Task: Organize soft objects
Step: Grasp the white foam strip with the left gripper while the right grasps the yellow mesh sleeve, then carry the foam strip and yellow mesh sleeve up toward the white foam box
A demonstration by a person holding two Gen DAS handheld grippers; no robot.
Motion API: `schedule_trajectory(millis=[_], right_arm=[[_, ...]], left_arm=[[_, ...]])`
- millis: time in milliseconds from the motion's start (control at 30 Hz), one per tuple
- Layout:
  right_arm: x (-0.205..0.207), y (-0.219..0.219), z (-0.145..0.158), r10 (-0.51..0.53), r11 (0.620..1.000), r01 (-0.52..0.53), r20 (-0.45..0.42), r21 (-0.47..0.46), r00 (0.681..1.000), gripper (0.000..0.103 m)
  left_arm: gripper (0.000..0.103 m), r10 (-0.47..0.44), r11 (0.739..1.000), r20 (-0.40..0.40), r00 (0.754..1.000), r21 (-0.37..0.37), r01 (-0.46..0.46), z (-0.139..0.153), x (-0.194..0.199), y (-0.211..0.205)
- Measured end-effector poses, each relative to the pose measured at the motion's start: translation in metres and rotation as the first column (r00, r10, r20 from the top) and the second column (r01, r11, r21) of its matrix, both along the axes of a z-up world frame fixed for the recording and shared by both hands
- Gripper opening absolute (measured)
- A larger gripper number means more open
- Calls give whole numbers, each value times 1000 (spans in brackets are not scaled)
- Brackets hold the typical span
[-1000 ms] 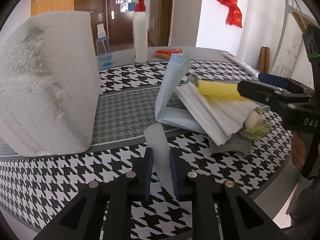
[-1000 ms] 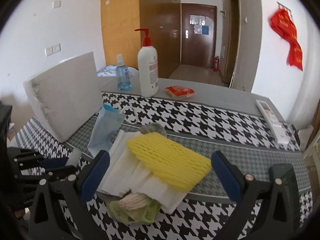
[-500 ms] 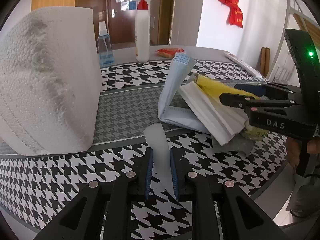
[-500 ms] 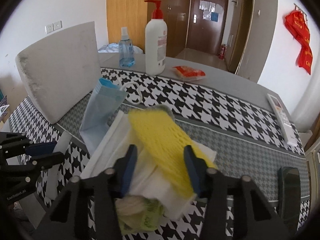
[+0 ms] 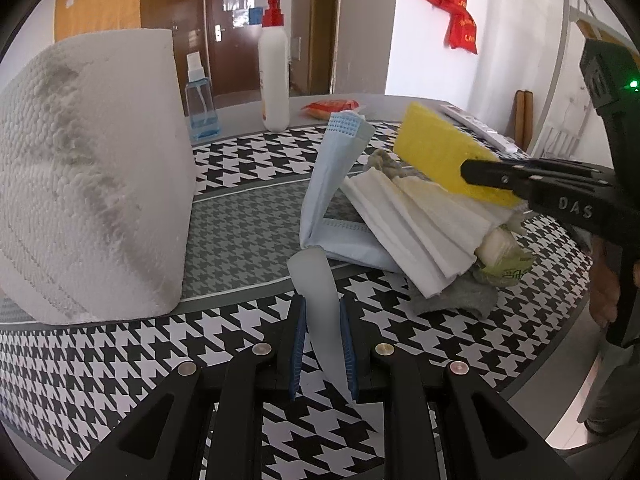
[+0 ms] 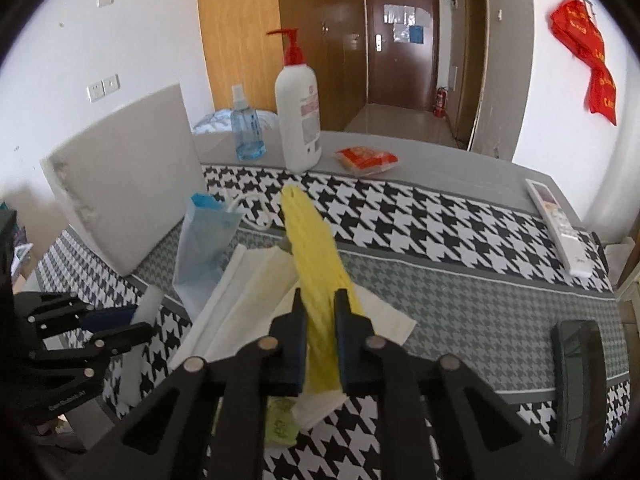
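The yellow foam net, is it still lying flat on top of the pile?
No: the right gripper is shut on the yellow foam net, tilting it up off the white tissues.

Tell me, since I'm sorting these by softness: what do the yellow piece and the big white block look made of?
The yellow piece looks like foam netting: ribbed, matte, and squeezed thin between the right gripper pads. The big white block looks like expanded polystyrene foam: a beaded, pebbly matte face with grey scuffs. Neither can be confirmed by look alone.
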State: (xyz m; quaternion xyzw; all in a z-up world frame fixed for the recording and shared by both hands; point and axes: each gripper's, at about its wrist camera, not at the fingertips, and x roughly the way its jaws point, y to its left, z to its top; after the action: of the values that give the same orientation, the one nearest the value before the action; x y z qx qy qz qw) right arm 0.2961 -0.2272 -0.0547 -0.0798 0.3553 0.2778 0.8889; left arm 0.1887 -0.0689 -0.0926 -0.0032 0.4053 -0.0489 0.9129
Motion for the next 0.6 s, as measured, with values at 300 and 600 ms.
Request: schedule_trajectory(millis=[300, 600], right_arm=[[-11, -12, 19, -31, 998, 29, 42, 53, 999, 12], [-32, -18, 40, -53, 993, 42, 93, 108, 994, 12]], left_arm=[[18, 4, 1000, 40, 999, 9, -4, 12, -9, 1], [18, 3, 1000, 108, 994, 19, -5, 34, -24, 5]])
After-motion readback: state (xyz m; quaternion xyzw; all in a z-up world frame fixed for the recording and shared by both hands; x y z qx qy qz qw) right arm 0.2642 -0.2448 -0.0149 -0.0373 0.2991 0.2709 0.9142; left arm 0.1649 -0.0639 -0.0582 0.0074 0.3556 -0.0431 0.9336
